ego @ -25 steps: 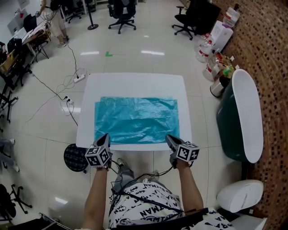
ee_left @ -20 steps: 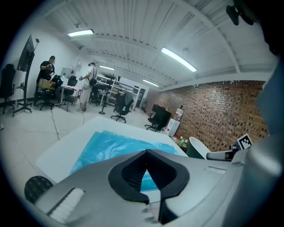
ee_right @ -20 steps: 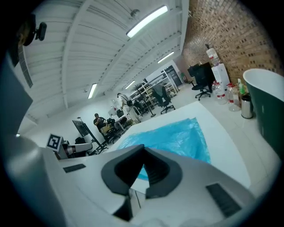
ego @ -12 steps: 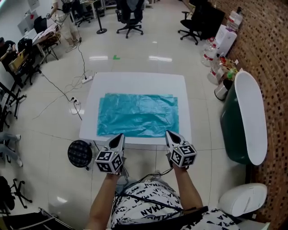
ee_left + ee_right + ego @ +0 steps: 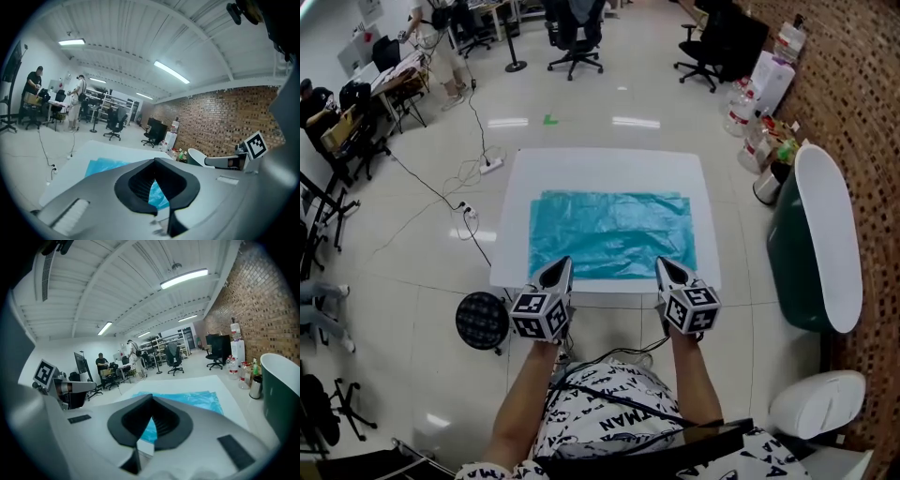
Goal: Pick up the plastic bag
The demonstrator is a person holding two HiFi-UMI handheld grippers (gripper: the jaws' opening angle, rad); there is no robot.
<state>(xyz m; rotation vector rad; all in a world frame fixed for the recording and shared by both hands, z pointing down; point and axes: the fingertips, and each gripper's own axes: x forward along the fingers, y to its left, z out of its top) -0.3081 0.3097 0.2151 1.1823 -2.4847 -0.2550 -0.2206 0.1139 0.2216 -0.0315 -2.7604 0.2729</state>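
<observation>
Teal plastic bag (image 5: 612, 234): spread flat on the square white table (image 5: 609, 164), close to its near edge, untouched.
Left hand-held gripper (image 5: 562, 265): jaws clenched tip to tip, nothing between them; raised above the bag's near-left margin, apart from it.
Right hand-held gripper (image 5: 663, 264): jaws likewise pressed together and empty; raised above the bag's near-right margin.
Dark green tub with white rim (image 5: 825, 234): on the floor right of the table, beside the brick wall (image 5: 862, 84).

Probably an open office-lab: swivel chairs (image 5: 574, 42), cluttered desks (image 5: 386, 71), tiled floor (image 5: 403, 281), brick wall (image 5: 862, 84), ceiling strip lights (image 5: 183, 278).
</observation>
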